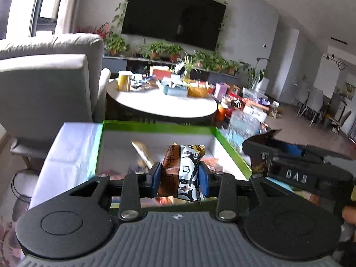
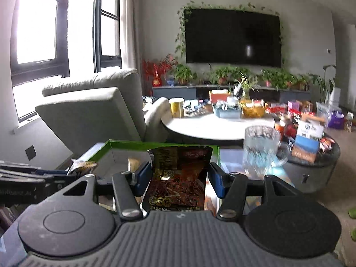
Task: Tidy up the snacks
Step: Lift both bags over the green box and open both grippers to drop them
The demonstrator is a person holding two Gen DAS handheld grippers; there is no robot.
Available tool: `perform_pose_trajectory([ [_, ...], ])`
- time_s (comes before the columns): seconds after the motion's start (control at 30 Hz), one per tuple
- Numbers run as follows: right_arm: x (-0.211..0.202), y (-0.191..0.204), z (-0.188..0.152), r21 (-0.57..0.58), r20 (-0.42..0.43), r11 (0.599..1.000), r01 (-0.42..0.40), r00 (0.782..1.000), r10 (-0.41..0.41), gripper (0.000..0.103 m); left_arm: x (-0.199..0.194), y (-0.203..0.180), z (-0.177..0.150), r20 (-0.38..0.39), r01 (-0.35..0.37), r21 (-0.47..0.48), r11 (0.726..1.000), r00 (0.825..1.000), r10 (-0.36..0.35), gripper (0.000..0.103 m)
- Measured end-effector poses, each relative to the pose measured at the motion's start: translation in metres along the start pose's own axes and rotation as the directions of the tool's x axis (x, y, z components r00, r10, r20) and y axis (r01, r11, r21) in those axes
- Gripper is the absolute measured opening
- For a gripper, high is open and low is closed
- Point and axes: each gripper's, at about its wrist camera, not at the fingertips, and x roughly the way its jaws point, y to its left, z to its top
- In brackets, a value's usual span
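My left gripper (image 1: 180,175) is shut on a white and brown snack packet (image 1: 182,171) and holds it upright over the near end of a green-rimmed box (image 1: 155,126). My right gripper (image 2: 179,175) is shut on a dark red spicy snack packet (image 2: 180,178), held upright in front of the same green-rimmed box (image 2: 133,143). The right gripper's body shows at the right of the left wrist view (image 1: 296,173). Other snack packets lie in the box, blurred.
A white cloth (image 1: 69,146) covers the table left of the box. A glass mug (image 2: 262,151) stands right of the box. Beyond are a grey armchair (image 1: 44,77), a round white table (image 1: 160,104) with containers, and a dark round table (image 2: 311,162) with snacks.
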Motion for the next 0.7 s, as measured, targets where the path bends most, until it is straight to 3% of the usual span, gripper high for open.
perform_pose_trajectory([
  [0.5, 0.044, 0.000, 0.002, -0.002, -0.038, 1.000, 0.001, 0.999, -0.001, 0.059, 0.042, 0.017, 0.018, -0.035, -0.047, 0.019, 0.999, 0.998, 0.047, 0.033],
  [0.7, 0.058, 0.000, -0.002, -0.025, -0.072, 0.999, 0.028, 0.997, -0.029, 0.062, 0.051, 0.019, 0.016, -0.059, -0.083, 0.013, 0.996, 0.995, 0.084, 0.044],
])
